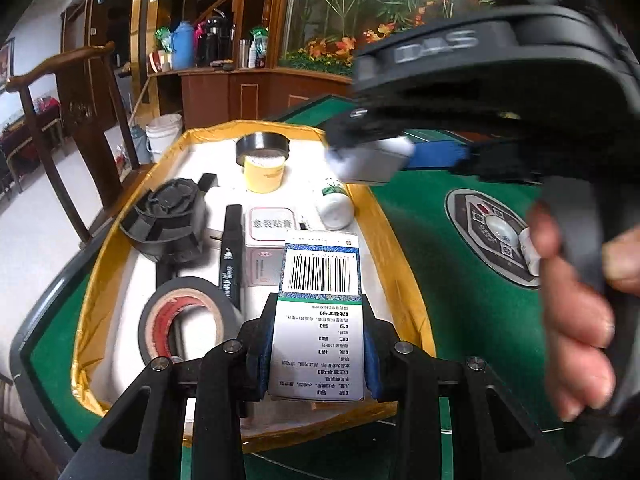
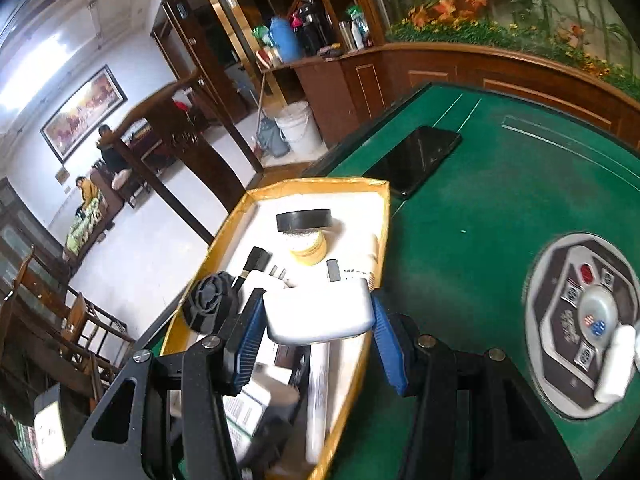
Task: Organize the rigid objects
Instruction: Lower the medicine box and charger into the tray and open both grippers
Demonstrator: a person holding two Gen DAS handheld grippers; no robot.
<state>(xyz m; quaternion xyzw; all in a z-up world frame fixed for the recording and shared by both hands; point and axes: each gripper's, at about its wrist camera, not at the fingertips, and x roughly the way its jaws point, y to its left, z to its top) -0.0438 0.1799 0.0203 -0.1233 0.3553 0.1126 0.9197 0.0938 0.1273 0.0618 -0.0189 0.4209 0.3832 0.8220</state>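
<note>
My left gripper [image 1: 318, 322] is shut on a white medicine box [image 1: 320, 272] with a barcode, held upright over the near end of the gold-rimmed tray [image 1: 404, 280]. My right gripper [image 2: 318, 308] is shut on a white rounded case [image 2: 320, 314], hanging above the tray [image 2: 382, 216]. In the left wrist view the right gripper [image 1: 380, 156] shows blurred over the tray's far right rim with the case [image 1: 372, 162]. In the tray lie a black tape roll [image 1: 182, 320], a black fan part [image 1: 168, 220], a marker [image 1: 231, 252], a white tin [image 1: 266, 240], a white bottle [image 1: 336, 204] and a yellow cup [image 1: 265, 170].
The tray sits on a green felt table [image 2: 460, 220]. A black phone [image 2: 416, 160] lies beyond the tray. A round control panel [image 2: 580, 320] in the table's middle bears a small white bottle [image 2: 616, 364]. A hand [image 1: 576, 320] grips the right tool. A wooden chair [image 1: 52, 120] stands left.
</note>
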